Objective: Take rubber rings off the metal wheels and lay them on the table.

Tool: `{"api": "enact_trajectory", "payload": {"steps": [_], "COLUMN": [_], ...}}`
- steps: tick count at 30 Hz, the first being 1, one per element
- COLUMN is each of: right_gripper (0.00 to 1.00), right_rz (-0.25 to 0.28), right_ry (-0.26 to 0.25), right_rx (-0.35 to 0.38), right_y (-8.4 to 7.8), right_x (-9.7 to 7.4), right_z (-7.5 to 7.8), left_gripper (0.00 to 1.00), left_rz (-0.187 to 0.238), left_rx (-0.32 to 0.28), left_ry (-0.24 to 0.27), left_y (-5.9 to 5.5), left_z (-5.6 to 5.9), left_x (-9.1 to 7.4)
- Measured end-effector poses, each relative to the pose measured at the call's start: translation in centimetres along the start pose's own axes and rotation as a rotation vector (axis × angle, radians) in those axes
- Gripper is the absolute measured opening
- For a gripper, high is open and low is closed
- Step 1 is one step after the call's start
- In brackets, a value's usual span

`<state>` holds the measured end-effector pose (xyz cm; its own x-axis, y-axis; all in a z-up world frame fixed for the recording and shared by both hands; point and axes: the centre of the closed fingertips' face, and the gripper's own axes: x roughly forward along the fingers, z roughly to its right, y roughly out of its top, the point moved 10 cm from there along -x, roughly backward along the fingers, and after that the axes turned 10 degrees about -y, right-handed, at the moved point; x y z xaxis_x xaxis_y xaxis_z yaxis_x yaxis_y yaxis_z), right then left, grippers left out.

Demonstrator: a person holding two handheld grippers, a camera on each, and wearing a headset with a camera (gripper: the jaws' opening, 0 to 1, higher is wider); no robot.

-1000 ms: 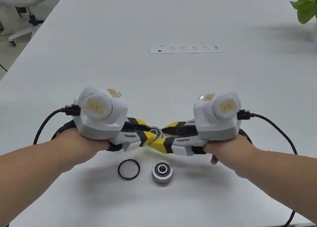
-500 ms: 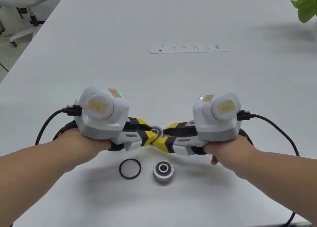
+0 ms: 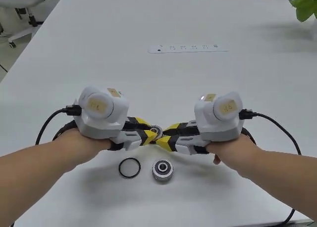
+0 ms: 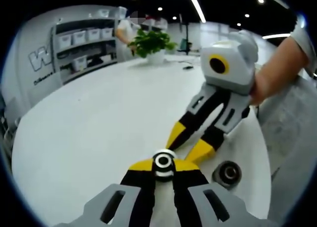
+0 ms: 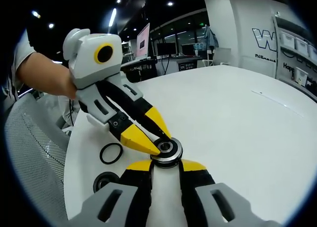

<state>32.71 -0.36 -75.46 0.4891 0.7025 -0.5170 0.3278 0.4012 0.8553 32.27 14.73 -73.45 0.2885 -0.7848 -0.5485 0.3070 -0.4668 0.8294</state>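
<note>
Silver metal wheel (image 5: pixel 167 149) is clamped above the table (image 3: pixel 148 78) by both the left gripper (image 4: pixel 163 163) and right gripper (image 5: pixel 166 165). Stripping seems in hand, and its rubber ring (image 5: pixel 177 149) must next be peeled off.

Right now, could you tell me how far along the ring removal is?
Done: one rubber ring lies on the table beside a bare wheel. In hand: the left gripper and right gripper both clamp a second wheel. Left: that wheel is not yet stripped.
</note>
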Motion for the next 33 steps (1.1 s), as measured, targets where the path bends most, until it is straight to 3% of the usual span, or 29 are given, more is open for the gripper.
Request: {"api": "enact_trajectory", "payload": {"steps": [2,4,10,33], "right_gripper": [0.26,0.28,0.27,0.19], "right_rz": [0.006,0.008,0.017,-0.013], "right_ry": [-0.011,-0.01,-0.018,-0.027], "right_rx": [-0.013,-0.019,-0.049,-0.029], "right_y": [0.11,0.2,0.68,0.15], "right_x": [0.22,0.39,0.91,0.01], "right_z": [-0.16,-0.28,-0.5,-0.17], "left_gripper": [0.13,0.13,0.13,0.12], "left_rz": [-0.001,-0.001,0.0,0.001], "left_rx": [0.001,0.0,0.001,0.001], "left_ry": [0.001,0.002,0.002,0.0], "left_y": [0.02,0.04,0.08,0.01], "left_z": [0.06,0.04,0.11,-0.02], "left_x": [-0.01,-0.01,-0.04,0.17]}}
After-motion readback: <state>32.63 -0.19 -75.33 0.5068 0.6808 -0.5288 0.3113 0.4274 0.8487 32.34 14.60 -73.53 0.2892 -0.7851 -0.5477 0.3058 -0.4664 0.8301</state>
